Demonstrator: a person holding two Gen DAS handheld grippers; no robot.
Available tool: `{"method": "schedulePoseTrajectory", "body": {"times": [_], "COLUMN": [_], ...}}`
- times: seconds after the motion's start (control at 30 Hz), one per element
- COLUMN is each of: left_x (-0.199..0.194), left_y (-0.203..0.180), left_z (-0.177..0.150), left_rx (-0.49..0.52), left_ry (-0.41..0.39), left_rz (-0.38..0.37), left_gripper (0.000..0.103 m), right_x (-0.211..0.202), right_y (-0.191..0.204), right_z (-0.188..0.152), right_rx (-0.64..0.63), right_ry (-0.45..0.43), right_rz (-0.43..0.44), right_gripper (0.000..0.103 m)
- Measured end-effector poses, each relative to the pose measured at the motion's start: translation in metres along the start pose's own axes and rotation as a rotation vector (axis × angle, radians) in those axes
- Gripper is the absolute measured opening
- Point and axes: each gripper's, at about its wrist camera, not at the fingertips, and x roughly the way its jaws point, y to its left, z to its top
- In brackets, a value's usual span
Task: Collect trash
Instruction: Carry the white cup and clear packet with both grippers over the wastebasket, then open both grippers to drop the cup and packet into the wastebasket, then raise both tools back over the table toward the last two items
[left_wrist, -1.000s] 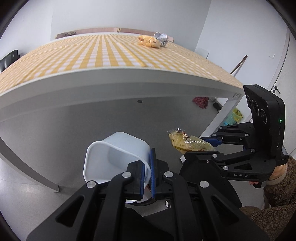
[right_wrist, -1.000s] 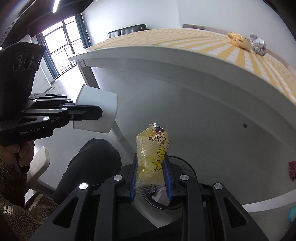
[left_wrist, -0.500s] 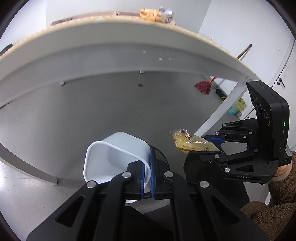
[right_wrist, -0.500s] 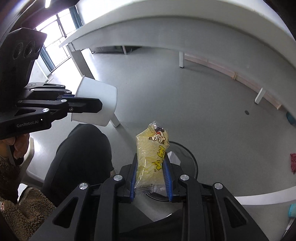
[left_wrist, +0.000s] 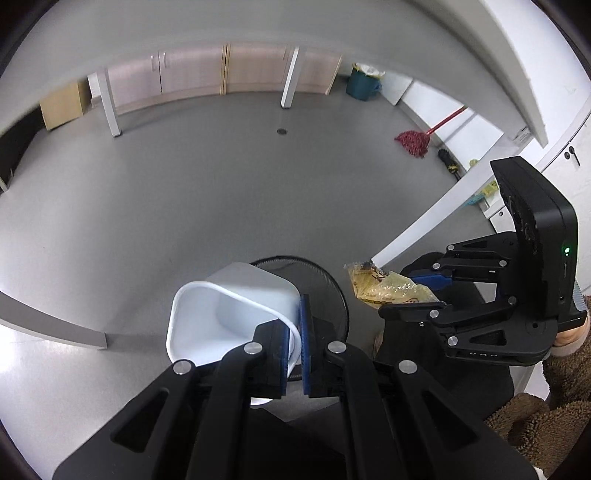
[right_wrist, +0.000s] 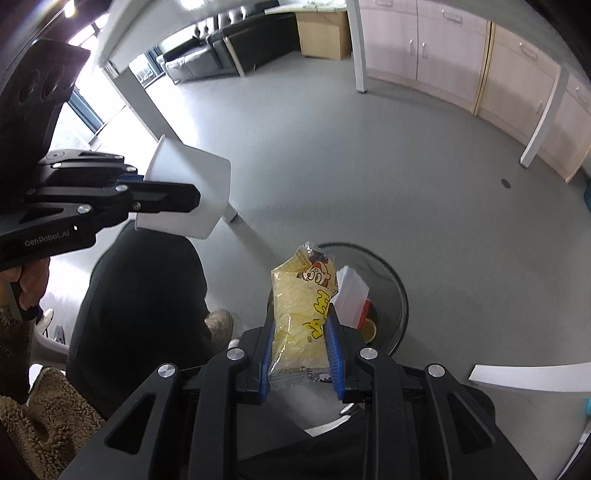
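Observation:
My left gripper (left_wrist: 294, 317) is shut on the rim of a white plastic tub (left_wrist: 221, 314), held above a black mesh trash bin (left_wrist: 332, 288) on the floor. The tub also shows in the right wrist view (right_wrist: 195, 192), with the left gripper (right_wrist: 147, 192) beside it. My right gripper (right_wrist: 301, 328) is shut on a yellow snack packet (right_wrist: 299, 306), held over the bin (right_wrist: 391, 291), which holds white paper and other scraps. In the left wrist view the right gripper (left_wrist: 424, 291) and packet (left_wrist: 384, 288) sit just right of the bin.
Grey floor lies under a white table with legs (left_wrist: 417, 236). A red mop (left_wrist: 413, 142) and a teal bin (left_wrist: 362, 83) stand at the back right. Cabinets (right_wrist: 461, 55) line the far wall. My dark-trousered legs (right_wrist: 140, 295) are left of the mesh bin.
Both grippers have dropped below the table and tilted down toward the floor. The trash bin has come into fuller view under them. Both keep their hold.

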Motion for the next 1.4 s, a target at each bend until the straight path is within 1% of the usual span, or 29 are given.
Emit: {"method": "schedulePoseTrajectory", "body": {"times": [0.1,0.17,0.23,0.3,0.4,0.47,0.53,0.6,0.67,0.7,0.73,0.77,0.8,0.83,0.87,0.9,0.97,1.03,1.13,1.23,1.4], "left_x": [0.013,0.027,0.038,0.049,0.063,0.073,0.083,0.086,0.090,0.092,0.092,0.092,0.093,0.093,0.093,0.093,0.093,0.089,0.080,0.074,0.049], "left_y": [0.002,0.003,0.009,0.009,0.010,0.010,0.006,0.005,0.003,0.003,0.003,0.003,0.004,0.004,0.004,0.004,0.006,0.006,0.012,0.013,0.012], "left_z": [0.001,0.004,0.007,0.008,0.013,0.013,0.014,0.010,0.010,0.010,0.010,0.008,0.007,0.004,0.001,0.000,-0.001,0.001,-0.002,-0.004,-0.005], "left_rx": [-0.008,-0.010,-0.026,-0.019,-0.018,-0.012,-0.004,0.021,0.025,0.028,0.034,0.038,0.040,0.055,0.064,0.061,0.048,0.040,0.032,0.031,0.041], "left_ry": [0.027,0.059,0.090,0.109,0.140,0.160,0.187,0.201,0.213,0.219,0.223,0.226,0.220,0.220,0.235,0.241,0.248,0.230,0.209,0.196,0.140], "left_rz": [-0.005,-0.002,-0.021,-0.017,-0.026,-0.038,-0.056,-0.057,-0.071,-0.072,-0.065,-0.046,-0.028,-0.024,-0.029,-0.042,-0.060,-0.073,-0.096,-0.099,-0.128], "left_gripper": [0.006,0.006,0.006,0.006,0.006,0.006,0.006,0.006,0.007,0.012,0.040,0.064,0.100,0.094,0.094,0.095,0.097,0.098,0.098,0.098,0.098], "right_x": [0.016,0.025,0.031,0.036,0.047,0.054,0.057,0.061,0.062,0.062,0.061,0.061,0.062,0.062,0.062,0.062,0.062,0.059,0.054,0.044,0.025], "right_y": [-0.003,-0.007,-0.009,-0.014,-0.018,-0.020,-0.021,-0.022,-0.023,-0.023,-0.022,-0.025,-0.026,-0.028,-0.027,-0.026,-0.025,-0.023,-0.019,-0.017,-0.009], "right_z": [0.001,0.003,0.003,0.007,0.007,0.010,0.011,0.010,0.008,0.008,0.007,0.007,0.007,0.004,0.003,0.002,0.001,0.000,0.001,0.000,-0.001], "right_rx": [0.006,0.010,0.008,0.011,0.026,0.026,0.015,0.019,0.021,0.025,0.035,0.052,0.067,0.063,0.052,0.038,0.037,0.038,0.028,0.029,0.011], "right_ry": [0.039,0.058,0.070,0.083,0.113,0.121,0.128,0.134,0.135,0.133,0.134,0.135,0.142,0.149,0.154,0.153,0.155,0.151,0.142,0.129,0.097], "right_rz": [0.003,0.010,0.007,0.009,0.032,0.038,0.022,0.032,0.033,0.024,0.017,0.014,0.012,0.007,-0.012,-0.031,-0.035,-0.030,-0.051,-0.055,-0.096], "right_gripper": [0.029,0.029,0.029,0.029,0.029,0.029,0.029,0.029,0.032,0.042,0.050,0.065,0.077,0.083,0.095,0.098,0.099,0.099,0.099,0.099,0.100]}}
